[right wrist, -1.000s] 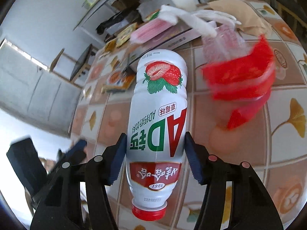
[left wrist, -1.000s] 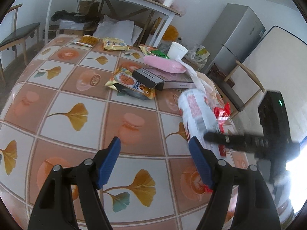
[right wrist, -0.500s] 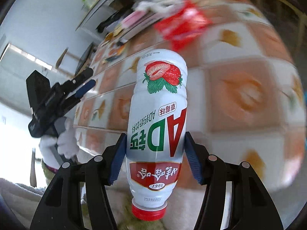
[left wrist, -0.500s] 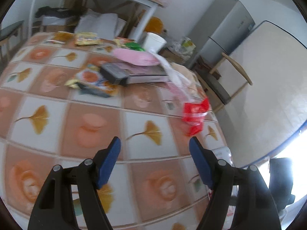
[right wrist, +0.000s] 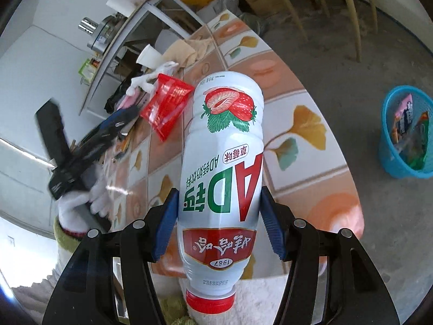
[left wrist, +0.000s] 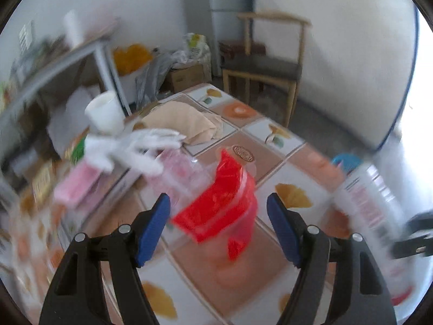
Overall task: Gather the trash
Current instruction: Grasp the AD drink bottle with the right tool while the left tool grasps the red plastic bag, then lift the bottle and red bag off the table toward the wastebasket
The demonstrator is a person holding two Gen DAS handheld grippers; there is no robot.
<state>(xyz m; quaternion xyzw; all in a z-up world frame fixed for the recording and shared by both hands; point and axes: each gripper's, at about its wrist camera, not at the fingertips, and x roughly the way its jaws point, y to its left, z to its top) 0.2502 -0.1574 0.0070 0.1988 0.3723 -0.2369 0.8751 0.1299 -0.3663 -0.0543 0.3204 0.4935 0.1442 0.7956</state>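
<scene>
Two jobs are running at once. You are gripping the white strawberry-milk bottle (right wrist: 222,173) in your right gripper (right wrist: 219,216), fingers clenched on its label band, cap toward the camera, which is keeping its weight close to the pads as you are carrying it out past the bench (right wrist: 303,124) edge. That line makes sense: the blue basket (right wrist: 406,138) is sitting on the floor well to the right, already holding wrappers, and the bottle is likely heading there. Your left gripper (left wrist: 217,227) is hovering over the bench with its fingers released and spread either side of the red plastic bag (left wrist: 219,211), probably lining up the next pickup, though blur is making the gap to the bag hard to judge.
</scene>
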